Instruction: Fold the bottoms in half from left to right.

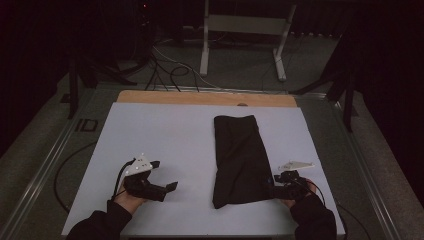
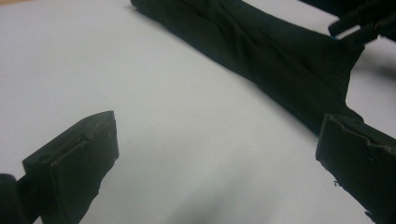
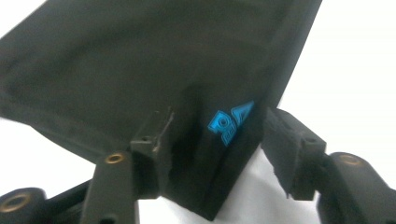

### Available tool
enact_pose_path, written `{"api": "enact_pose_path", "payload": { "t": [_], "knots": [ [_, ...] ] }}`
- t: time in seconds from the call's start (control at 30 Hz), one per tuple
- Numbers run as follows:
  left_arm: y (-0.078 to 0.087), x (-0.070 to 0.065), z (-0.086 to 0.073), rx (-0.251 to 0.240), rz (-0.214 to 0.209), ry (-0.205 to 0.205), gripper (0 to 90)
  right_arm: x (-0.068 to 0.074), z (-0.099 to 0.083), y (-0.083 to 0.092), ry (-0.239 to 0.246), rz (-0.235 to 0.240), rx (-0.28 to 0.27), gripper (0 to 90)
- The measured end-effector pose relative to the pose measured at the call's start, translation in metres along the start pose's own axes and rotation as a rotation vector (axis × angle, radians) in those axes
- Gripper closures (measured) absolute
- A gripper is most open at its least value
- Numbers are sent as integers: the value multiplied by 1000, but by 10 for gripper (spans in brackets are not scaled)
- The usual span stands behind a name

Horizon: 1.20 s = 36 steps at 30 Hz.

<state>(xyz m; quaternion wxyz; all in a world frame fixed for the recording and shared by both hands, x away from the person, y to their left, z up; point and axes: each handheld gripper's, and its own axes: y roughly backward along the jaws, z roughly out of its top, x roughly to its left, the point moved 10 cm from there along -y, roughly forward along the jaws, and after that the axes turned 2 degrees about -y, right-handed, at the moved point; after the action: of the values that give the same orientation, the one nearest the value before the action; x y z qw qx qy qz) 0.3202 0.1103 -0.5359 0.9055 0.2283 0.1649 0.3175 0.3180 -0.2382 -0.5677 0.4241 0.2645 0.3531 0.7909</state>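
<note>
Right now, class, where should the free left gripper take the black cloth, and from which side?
Judging by its pose, take the near left corner of the cloth, coming from the left. The left gripper is open there, and the right gripper is already at the near right corner.

Dark long sleeves [image 1: 315, 220], black grippers with brass-coloured screws, black cables, each topped by a pale three-cornered plate [image 1: 138, 165]

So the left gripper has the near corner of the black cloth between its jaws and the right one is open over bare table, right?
Sides swapped. The right gripper has the near corner of the black cloth between its jaws, as the right gripper view shows, though a gap remains beside one jaw, so a firm clamp is unclear. The left gripper is the open one over bare table, per the left gripper view.
</note>
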Motion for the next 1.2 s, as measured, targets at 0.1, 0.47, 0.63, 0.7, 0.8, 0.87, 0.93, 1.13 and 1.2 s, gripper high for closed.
{"api": "enact_pose_path", "payload": {
  "t": [0.1,0.47,0.63,0.7,0.8,0.87,0.93,1.13,1.2],
  "knots": [
    [1,3,-2,12,13,-2,0,-4,-6,-5,-32,10,44,579],
    [-2,0,-3,-3,-10,-5,0,-1,-1,13,-40,14,16,878],
    [-3,-2,-1,-12,-14,-10,0,-9,-6,19,-83,9,8,878],
    [-4,-2,-2,-12,-18,-8,0,-12,-9,19,-113,18,14,878],
    [-5,-4,-3,-6,-24,-12,0,-13,-13,16,-118,16,32,876],
    [-6,-4,-4,-3,-27,-15,0,-12,-16,14,-118,10,54,874],
    [-6,-5,-4,0,-28,-19,0,-13,-20,10,-127,5,78,871],
    [-6,-6,-6,0,-35,-23,0,-21,-27,3,-130,-29,123,829],
    [-6,-6,-6,2,-36,-24,0,-23,-27,3,-120,-57,123,757]
  ]
}}
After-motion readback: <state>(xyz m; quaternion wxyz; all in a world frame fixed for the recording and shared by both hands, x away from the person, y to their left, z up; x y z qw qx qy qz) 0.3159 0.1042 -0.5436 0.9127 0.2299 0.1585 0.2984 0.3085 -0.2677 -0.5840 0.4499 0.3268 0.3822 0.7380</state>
